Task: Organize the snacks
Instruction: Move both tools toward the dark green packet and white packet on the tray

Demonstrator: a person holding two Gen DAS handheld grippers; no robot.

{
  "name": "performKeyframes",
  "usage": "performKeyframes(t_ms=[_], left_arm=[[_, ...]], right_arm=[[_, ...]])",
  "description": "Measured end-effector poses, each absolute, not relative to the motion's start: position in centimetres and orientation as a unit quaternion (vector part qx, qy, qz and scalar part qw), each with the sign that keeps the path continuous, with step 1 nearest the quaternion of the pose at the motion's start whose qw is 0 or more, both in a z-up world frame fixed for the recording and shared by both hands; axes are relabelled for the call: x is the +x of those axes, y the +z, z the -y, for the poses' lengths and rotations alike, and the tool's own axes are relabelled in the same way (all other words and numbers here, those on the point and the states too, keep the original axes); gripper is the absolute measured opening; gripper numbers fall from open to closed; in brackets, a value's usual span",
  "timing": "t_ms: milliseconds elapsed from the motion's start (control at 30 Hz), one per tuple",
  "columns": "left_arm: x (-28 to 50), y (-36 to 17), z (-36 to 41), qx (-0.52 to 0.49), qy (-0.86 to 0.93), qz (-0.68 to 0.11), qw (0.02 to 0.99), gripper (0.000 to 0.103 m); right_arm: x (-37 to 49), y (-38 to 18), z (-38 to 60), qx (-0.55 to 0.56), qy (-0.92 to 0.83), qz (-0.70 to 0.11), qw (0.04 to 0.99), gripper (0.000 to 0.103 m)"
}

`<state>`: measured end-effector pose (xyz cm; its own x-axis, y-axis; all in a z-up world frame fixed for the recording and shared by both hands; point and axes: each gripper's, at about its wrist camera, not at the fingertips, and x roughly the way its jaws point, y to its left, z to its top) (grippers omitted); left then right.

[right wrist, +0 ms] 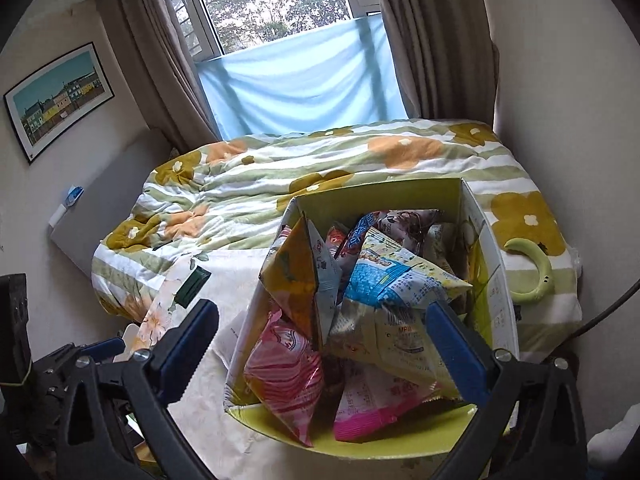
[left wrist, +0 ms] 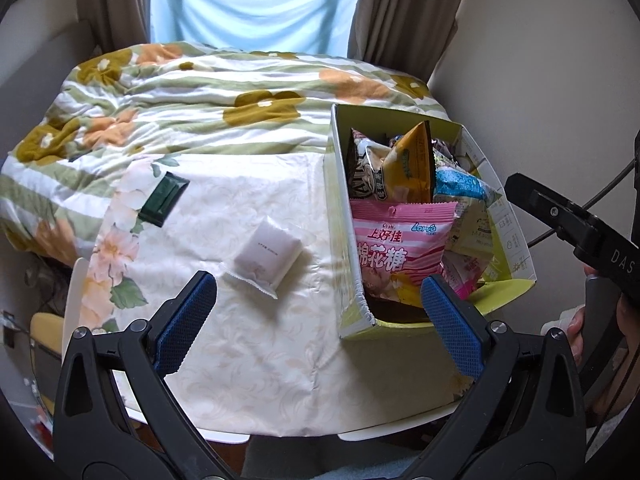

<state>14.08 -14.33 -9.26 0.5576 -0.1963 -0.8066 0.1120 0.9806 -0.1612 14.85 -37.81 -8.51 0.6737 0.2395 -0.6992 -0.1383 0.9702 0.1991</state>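
Jaws wide on both tools, nothing between the pads. My left gripper hovers over the cream tablecloth; a white wrapped snack lies just ahead of its left finger, a dark green packet farther ahead to the left. The snack box stands ahead of its right finger, a pink marshmallow bag upright at the near end. My right gripper hangs over the same box, full of packets: orange bag, blue-and-yellow bag, pink bag.
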Motion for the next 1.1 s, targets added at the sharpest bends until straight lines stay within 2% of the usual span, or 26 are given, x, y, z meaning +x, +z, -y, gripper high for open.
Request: performKeyframes(t_ms=[267, 533, 800, 1100], left_arm=[[10.9, -6.1, 8.2, -0.055, -0.023, -0.425, 0.903, 0.102], [10.7, -7.2, 0.1, -0.077, 0.007, -0.418, 0.905, 0.102], [15.9, -9.3, -6.4, -0.050, -0.029, -0.439, 0.896, 0.102], [25.7, -14.2, -9.7, -0.004, -0.112, -0.477, 0.871, 0.102]], right_arm=[[12.7, -5.8, 34.1, 0.033, 0.136, -0.367, 0.920, 0.103], [12.0, -6.4, 26.8, 0.022, 0.137, -0.370, 0.919, 0.103], [14.0, -9.8, 19.7, 0.044, 0.106, -0.399, 0.910, 0.103], [17.4, -15.9, 14.8, 0.095, -0.003, -0.425, 0.900, 0.103]])
